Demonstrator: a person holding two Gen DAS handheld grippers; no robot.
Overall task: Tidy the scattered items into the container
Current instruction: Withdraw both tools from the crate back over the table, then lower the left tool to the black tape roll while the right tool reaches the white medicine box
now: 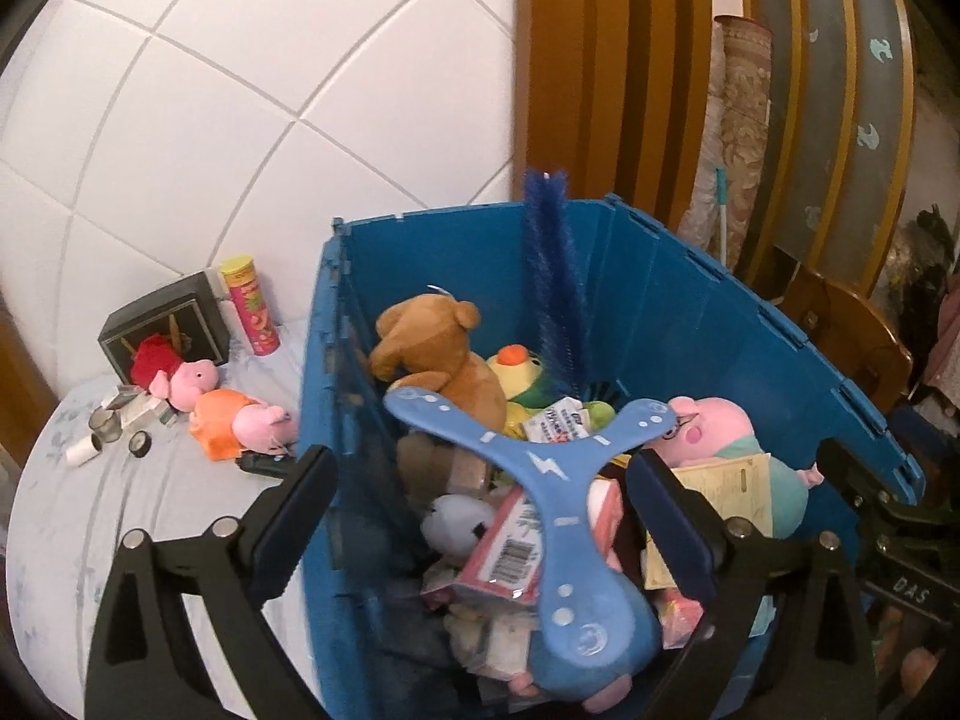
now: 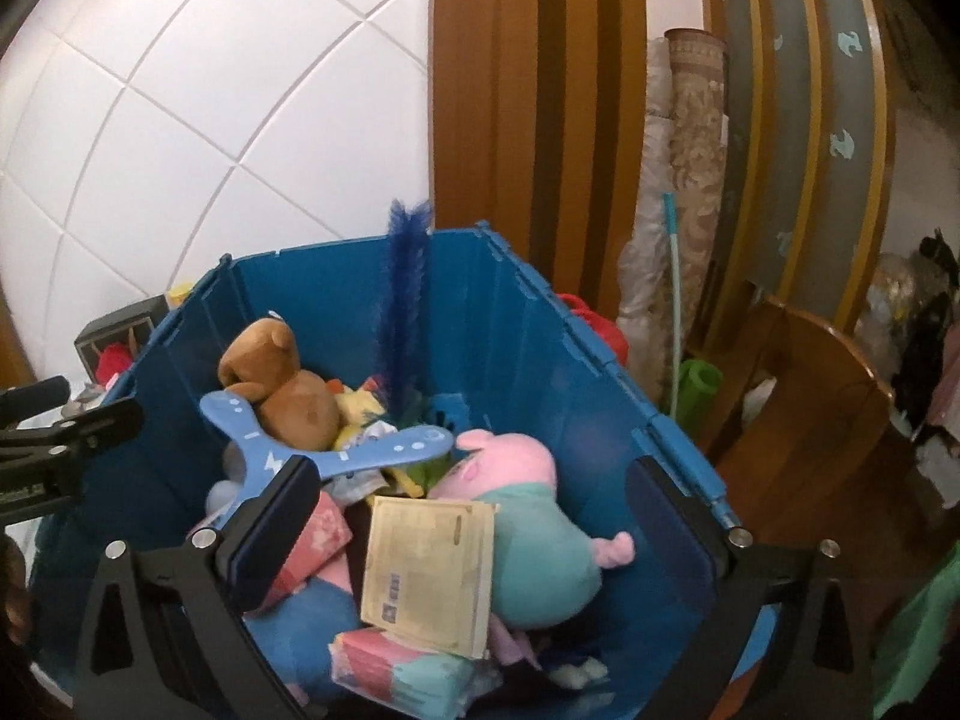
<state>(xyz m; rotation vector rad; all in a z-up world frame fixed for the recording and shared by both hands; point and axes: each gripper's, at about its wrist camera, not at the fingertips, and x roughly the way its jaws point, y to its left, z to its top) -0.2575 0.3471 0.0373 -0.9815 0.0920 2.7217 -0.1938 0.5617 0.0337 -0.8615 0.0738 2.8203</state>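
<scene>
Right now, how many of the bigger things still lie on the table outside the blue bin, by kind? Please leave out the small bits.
Plush pigs: 2 (red dress, orange dress)
Snack can: 1
Black box: 1
Total: 4

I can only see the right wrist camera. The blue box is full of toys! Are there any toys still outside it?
Observer: Yes. The left wrist view shows an orange-dressed pig plush lying on the table, left of the blue box.
Operator: Only that one?
Observer: No, a red-dressed pig plush lies behind it.
Operator: Anything that isn't a toy?
Observer: A pink snack can stands upright beside a dark box.
Operator: Is the left gripper holding something?
Observer: No, the left gripper is open.
</scene>
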